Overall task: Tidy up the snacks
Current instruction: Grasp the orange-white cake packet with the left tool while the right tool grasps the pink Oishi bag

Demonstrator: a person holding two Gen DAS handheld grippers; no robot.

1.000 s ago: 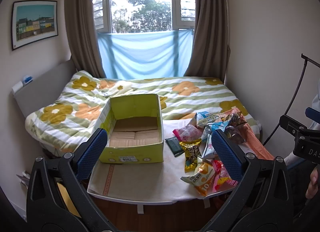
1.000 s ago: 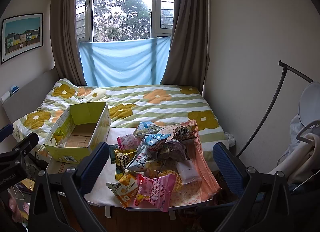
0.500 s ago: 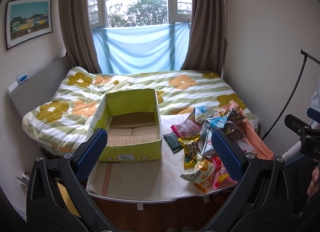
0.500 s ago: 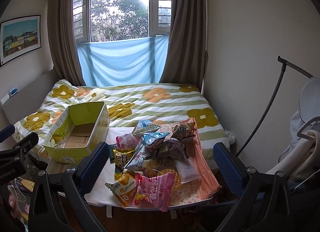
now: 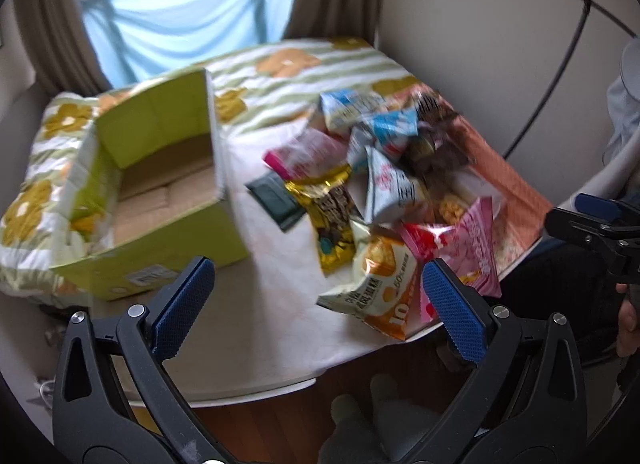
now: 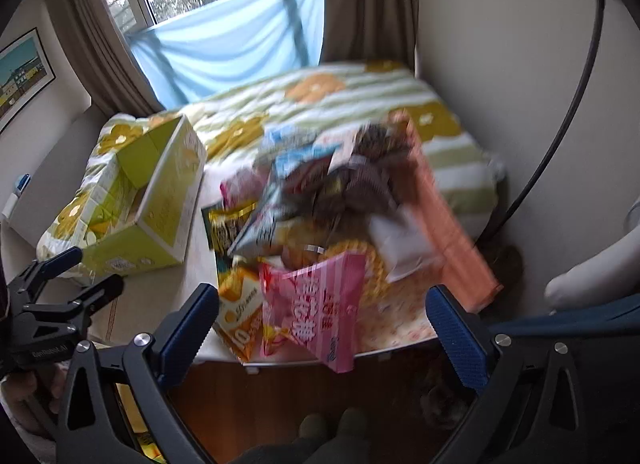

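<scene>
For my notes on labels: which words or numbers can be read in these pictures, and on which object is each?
"10" and "50%": orange snack bag.
"10": same bag, right wrist view.
Pink bag, gold bag, box sticker, left gripper lettering: blurred, unreadable.

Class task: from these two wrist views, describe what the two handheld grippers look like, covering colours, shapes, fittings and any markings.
The left gripper and the right gripper look alike: two black plastic arms with triangular cut-outs and silver round bolts, ending in blue pads with a fine knurled texture. Seen from the right wrist view, the left gripper's black body carries small white lettering, too blurred to read, and a blue tip.
</scene>
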